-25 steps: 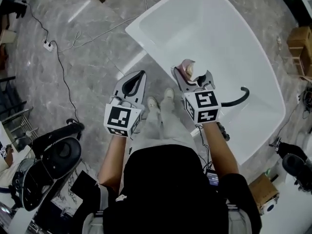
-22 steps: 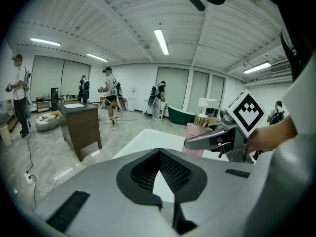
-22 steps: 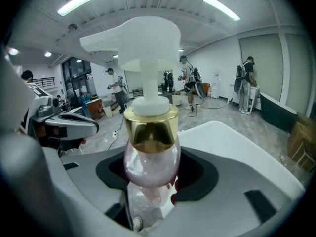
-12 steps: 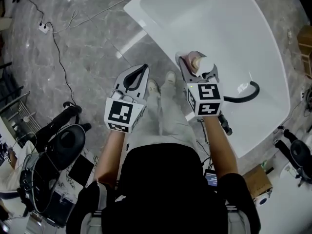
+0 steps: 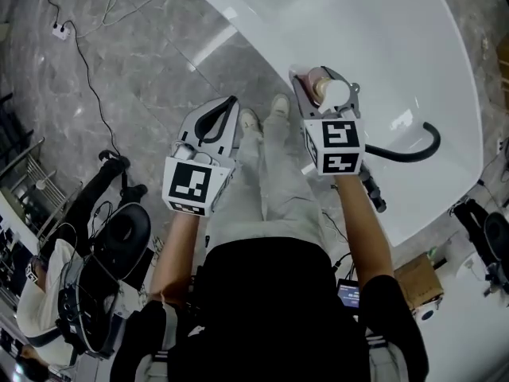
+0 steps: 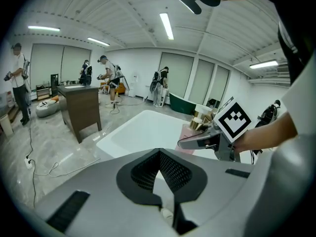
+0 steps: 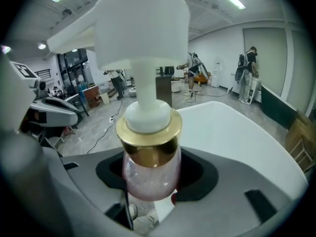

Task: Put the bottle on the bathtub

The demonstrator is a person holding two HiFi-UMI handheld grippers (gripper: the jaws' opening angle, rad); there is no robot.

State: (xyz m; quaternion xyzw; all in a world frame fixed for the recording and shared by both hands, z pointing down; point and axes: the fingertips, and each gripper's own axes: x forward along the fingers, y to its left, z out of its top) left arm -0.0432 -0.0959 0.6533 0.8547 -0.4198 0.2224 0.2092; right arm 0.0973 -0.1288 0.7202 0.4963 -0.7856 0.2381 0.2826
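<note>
A pink pump bottle [image 7: 150, 169] with a gold collar and a white pump head stands upright in my right gripper [image 5: 322, 94], which is shut on its body. In the head view the bottle [image 5: 326, 87] hangs over the near rim of the white bathtub [image 5: 374, 46]. My left gripper [image 5: 213, 126] is shut and holds nothing; it hovers over the grey marble floor left of the tub. The left gripper view shows the bottle [image 6: 193, 127] and the tub [image 6: 143, 132] ahead to the right.
A black curved faucet [image 5: 409, 151] rises from the tub's right rim. The person's shoes [image 5: 262, 118] stand by the tub's edge. Cables and a power strip [image 5: 57, 30] lie on the floor at upper left. Black equipment [image 5: 103, 253] sits at lower left. People stand in the background.
The view has shifted toward the tub. My right gripper with the bottle has moved up and further over the tub's rim. The left gripper stays shut beside it.
</note>
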